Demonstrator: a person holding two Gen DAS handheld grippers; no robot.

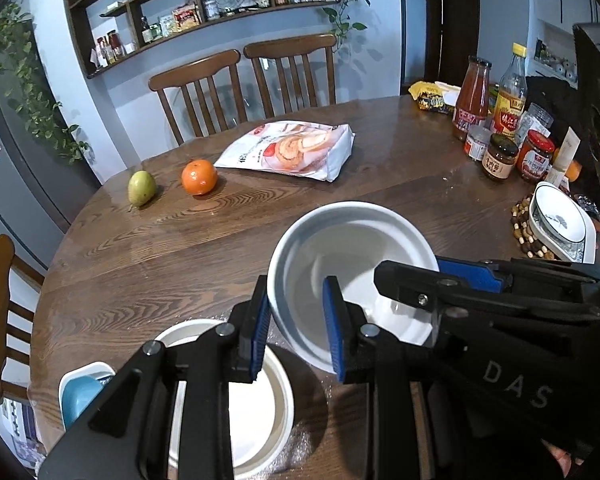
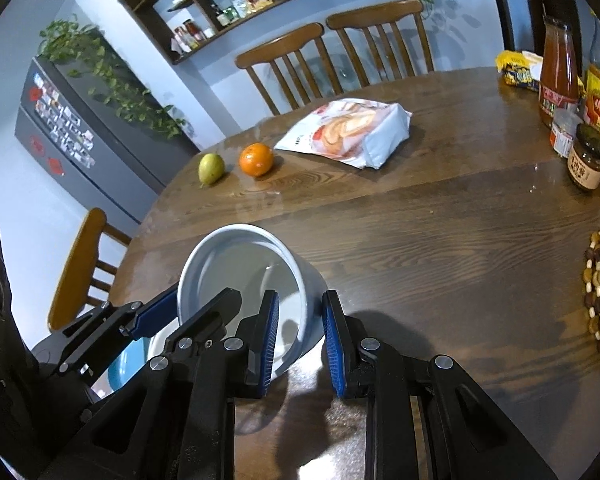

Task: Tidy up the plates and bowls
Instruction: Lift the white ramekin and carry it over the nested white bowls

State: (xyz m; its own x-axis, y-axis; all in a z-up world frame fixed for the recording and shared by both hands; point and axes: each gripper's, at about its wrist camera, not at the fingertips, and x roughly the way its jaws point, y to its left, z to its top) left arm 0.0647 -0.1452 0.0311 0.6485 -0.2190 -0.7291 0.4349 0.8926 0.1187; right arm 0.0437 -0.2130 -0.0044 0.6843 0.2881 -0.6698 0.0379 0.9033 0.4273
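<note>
Both grippers, left (image 1: 300, 320) and right (image 2: 300, 334), angle downward, each nearly closed and clamping opposite walls of the tilted bowl (image 1: 352, 264) above the table (image 1: 140, 248).

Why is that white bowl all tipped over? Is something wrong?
The white bowl is tilted in the air because both grippers, left and right, pinch its rim on opposite sides. Nothing looks spilled or broken.
</note>
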